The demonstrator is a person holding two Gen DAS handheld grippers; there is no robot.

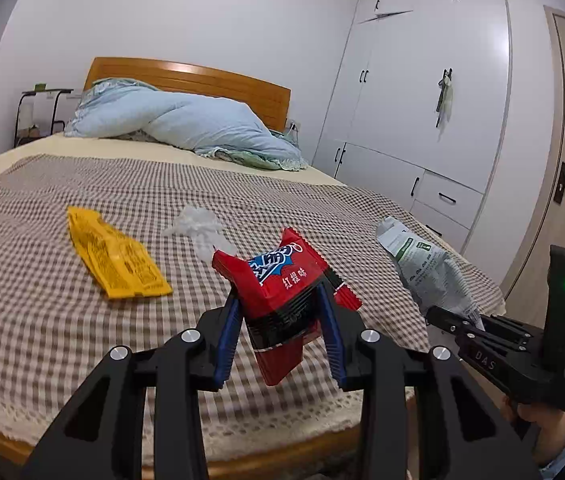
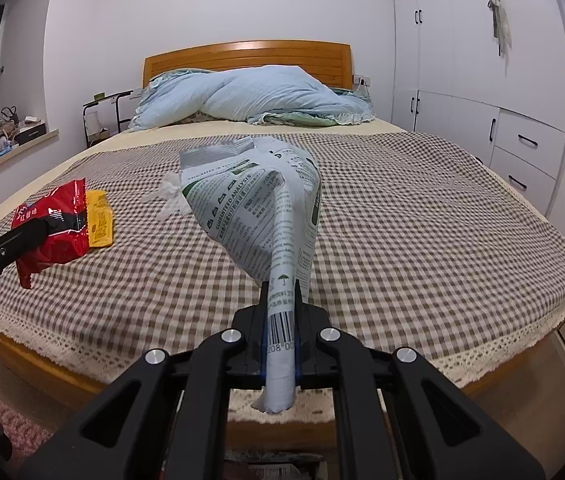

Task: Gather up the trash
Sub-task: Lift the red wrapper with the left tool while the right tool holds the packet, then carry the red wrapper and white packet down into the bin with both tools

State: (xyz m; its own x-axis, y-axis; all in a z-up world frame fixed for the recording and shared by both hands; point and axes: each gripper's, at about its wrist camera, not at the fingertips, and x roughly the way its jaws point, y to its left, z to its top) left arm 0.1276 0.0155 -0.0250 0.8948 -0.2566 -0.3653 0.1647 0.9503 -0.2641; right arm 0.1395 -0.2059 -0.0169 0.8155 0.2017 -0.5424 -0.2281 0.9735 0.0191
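Red foil fills the middle of the left wrist view: a red snack wrapper sits between the jaws of the left gripper, which stand partly apart and press on its crumpled lower half, holding it clear of the bed. Beyond the jaws and off to their left a yellow packet lies flat on the checked cover; straight ahead, just past the red wrapper, is a crumpled white tissue. To the right of the jaws the right gripper carries a grey-white printed bag, raised above the bed's edge.

From the right wrist, the jaws of the right gripper are closed almost fully on the twisted neck of the printed bag, pinched thin at the barcode, with the body fanning out ahead and the tail hanging behind. To the left of these jaws the left gripper's finger shows with the red wrapper, the yellow packet just behind it, and the tissue peeking past the bag.

All of this looks light, limp and slick. The yellow packet, lying flat, probably wants a pinch at a lifted edge or corner; the tissue should yield to a grip anywhere on its bunched middle.
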